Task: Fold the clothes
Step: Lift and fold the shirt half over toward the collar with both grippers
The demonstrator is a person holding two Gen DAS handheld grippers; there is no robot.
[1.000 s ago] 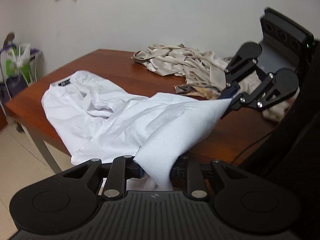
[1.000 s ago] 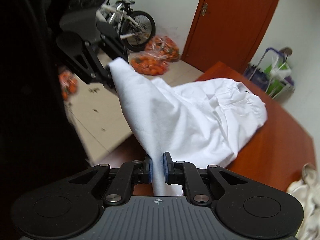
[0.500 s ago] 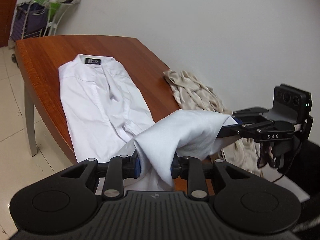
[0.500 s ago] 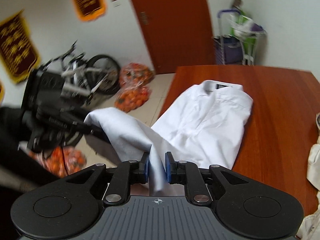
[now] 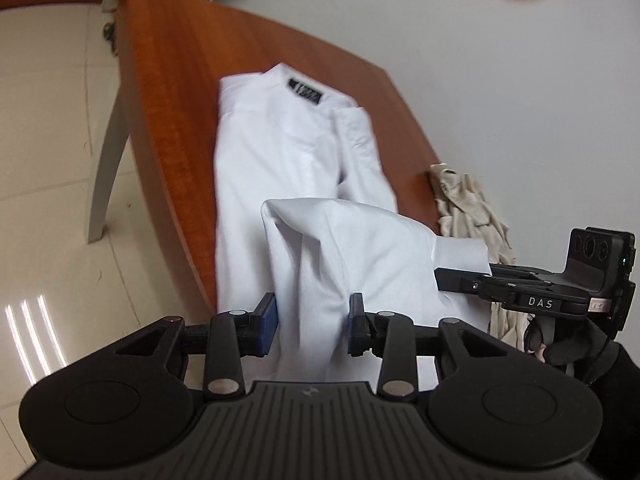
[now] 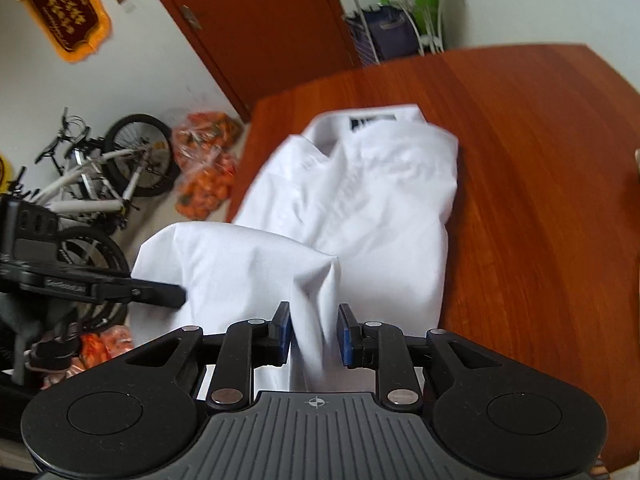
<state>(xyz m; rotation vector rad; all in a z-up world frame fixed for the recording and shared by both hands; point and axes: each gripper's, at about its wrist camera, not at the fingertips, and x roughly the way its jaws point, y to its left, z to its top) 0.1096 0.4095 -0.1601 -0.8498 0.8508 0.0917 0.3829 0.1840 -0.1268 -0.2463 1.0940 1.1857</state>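
Note:
A white shirt point(image 5: 288, 152) lies on the brown table point(image 5: 168, 80), collar with a black label at the far end. Its near hem is lifted and carried over the body. My left gripper point(image 5: 312, 328) has its jaws parted, with the hem fabric hanging between them. My right gripper point(image 6: 314, 334) also has its jaws parted around the other hem corner point(image 6: 316, 280). Each gripper shows in the other's view: the right one point(image 5: 460, 280) at the fold's right end, the left one point(image 6: 160, 292) at its left end. The shirt point(image 6: 360, 184) lies straight ahead in the right wrist view.
A crumpled beige garment point(image 5: 468, 204) lies on the table to the right of the shirt. A bicycle point(image 6: 100, 172) and bags of oranges point(image 6: 204, 172) stand on the floor past the table's left edge. A cart point(image 6: 400, 20) stands by the door.
Both grippers moved forward over the shirt toward the collar, carrying the hem with them. Both sets of jaws have widened from tightly pinched to parted.

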